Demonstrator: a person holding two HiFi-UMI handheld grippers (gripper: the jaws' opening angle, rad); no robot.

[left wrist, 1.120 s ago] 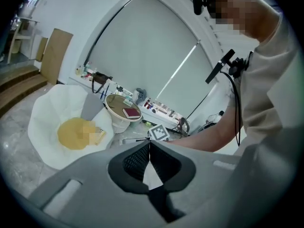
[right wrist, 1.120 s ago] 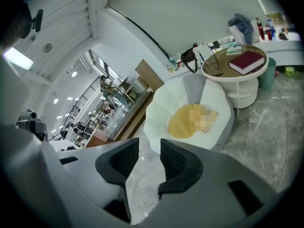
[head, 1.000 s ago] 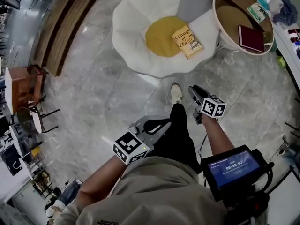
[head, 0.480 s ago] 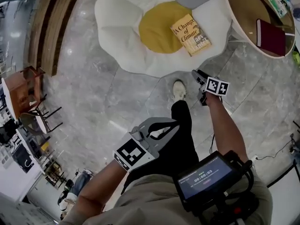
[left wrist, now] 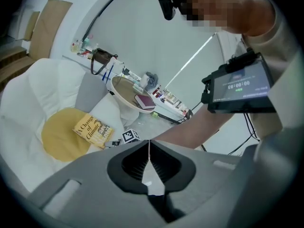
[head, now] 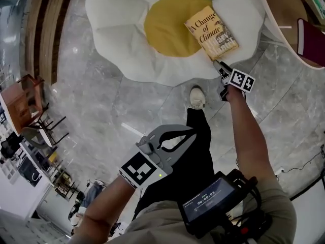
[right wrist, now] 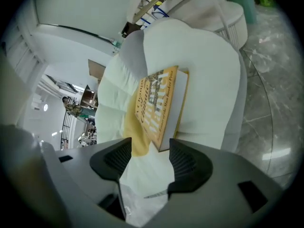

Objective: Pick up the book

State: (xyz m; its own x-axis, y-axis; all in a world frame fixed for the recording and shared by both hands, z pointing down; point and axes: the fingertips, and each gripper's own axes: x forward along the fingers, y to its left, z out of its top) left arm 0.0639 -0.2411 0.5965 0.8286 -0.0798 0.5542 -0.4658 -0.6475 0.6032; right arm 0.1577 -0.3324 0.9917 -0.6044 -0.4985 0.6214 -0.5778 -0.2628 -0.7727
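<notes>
Head view, book (head: 210,33): we see it lying flat, cover up, on the white petal-shaped cushion (head: 117,29), half on the yellow centre (head: 167,29).
Head view, right tongs (head: 218,65): our right arm reaches out, and the tips sit at the cushion's near edge, just short of the book's corner.
Head view, left tongs (head: 189,132): held low by our leg above the marble floor (head: 91,105), well apart from the book.
Left gripper view, left tongs (left wrist: 149,151): the pads meet along a thin line with nothing between them.
Left gripper view, surroundings: the book (left wrist: 92,129) lies far ahead, and a maroon book (left wrist: 144,101) rests on the round worktop (left wrist: 118,87).
Right gripper view, right tongs (right wrist: 149,158): wide apart and opening, gripping nothing.
Right gripper view, book (right wrist: 159,106): its near corner shows in the gap, ahead of the pads and untouched.
</notes>
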